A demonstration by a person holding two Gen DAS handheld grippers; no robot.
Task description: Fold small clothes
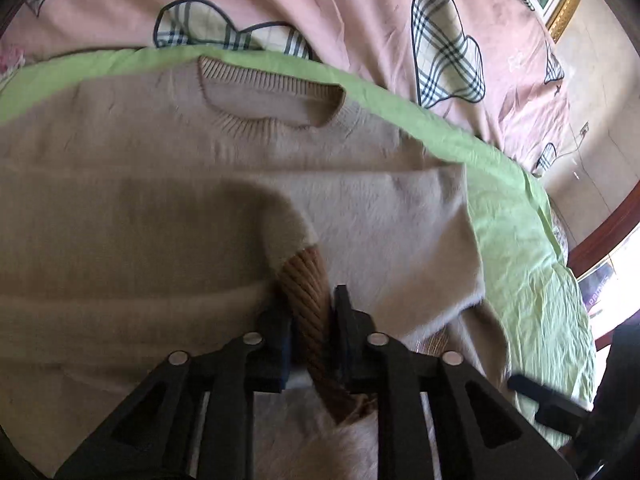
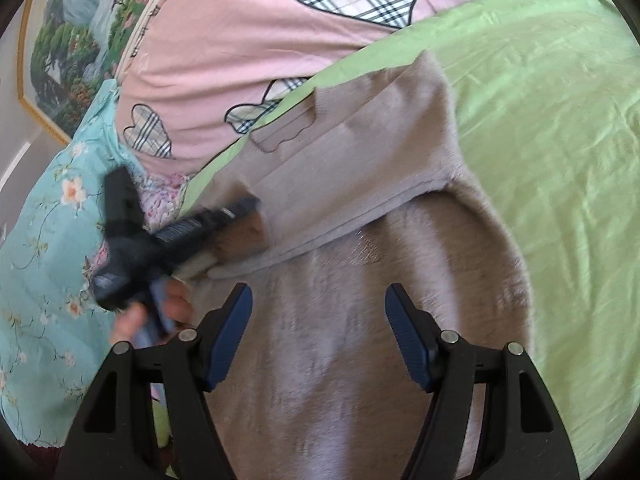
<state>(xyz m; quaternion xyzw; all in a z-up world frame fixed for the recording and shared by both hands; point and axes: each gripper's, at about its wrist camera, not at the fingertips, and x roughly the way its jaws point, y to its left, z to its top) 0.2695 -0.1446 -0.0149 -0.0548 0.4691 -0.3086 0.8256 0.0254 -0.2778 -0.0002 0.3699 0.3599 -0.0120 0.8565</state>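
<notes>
A beige knitted sweater (image 1: pixel 168 184) lies spread on a light green sheet (image 1: pixel 520 248) over the bed, its ribbed neckline on the far side. The left gripper (image 1: pixel 312 320) has its jaws clamped on the sweater's brown ribbed cuff (image 1: pixel 306 288). The right gripper (image 2: pixel 318 336) hovers above the fuzzy body of the sweater, jaws wide apart. A pink quilt with plaid hearts (image 2: pixel 248 28) lies beyond.
</notes>
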